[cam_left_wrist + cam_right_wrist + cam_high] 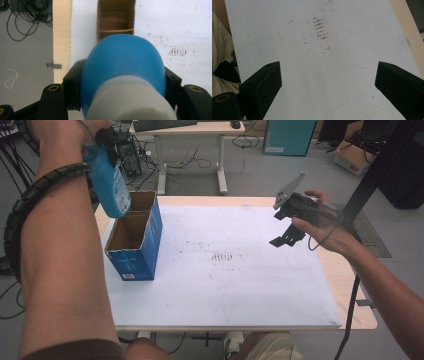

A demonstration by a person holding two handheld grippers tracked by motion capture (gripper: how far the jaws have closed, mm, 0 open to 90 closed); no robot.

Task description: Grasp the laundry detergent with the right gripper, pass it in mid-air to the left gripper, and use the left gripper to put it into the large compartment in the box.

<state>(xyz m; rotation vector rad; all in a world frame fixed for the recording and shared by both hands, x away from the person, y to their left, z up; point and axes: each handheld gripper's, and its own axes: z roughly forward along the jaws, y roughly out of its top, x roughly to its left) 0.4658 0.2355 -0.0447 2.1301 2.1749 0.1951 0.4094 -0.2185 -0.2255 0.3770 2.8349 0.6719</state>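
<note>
My left gripper point(106, 146) is shut on a blue bottle point(108, 184) near its white cap and holds it in the air, bottom end down, over the open blue cardboard box point(135, 242) at the table's left. In the left gripper view the bottle point(125, 62) sits between the black jaws of the left gripper point(122, 85), and the box point(116, 22), with a cardboard divider inside, lies straight beyond it. My right gripper point(283, 239) hovers open above the right part of the white mat point(225, 275). Nothing is between its jaws in the right gripper view point(328, 80).
The white mat point(312, 62) has dark scuff marks near its middle. The wooden table edge point(350, 290) shows at the right. Behind stand another table point(190, 130), a teal cabinet point(290, 135), a cardboard box point(352, 157) and floor cables point(22, 17). A black post point(380, 170) rises at right.
</note>
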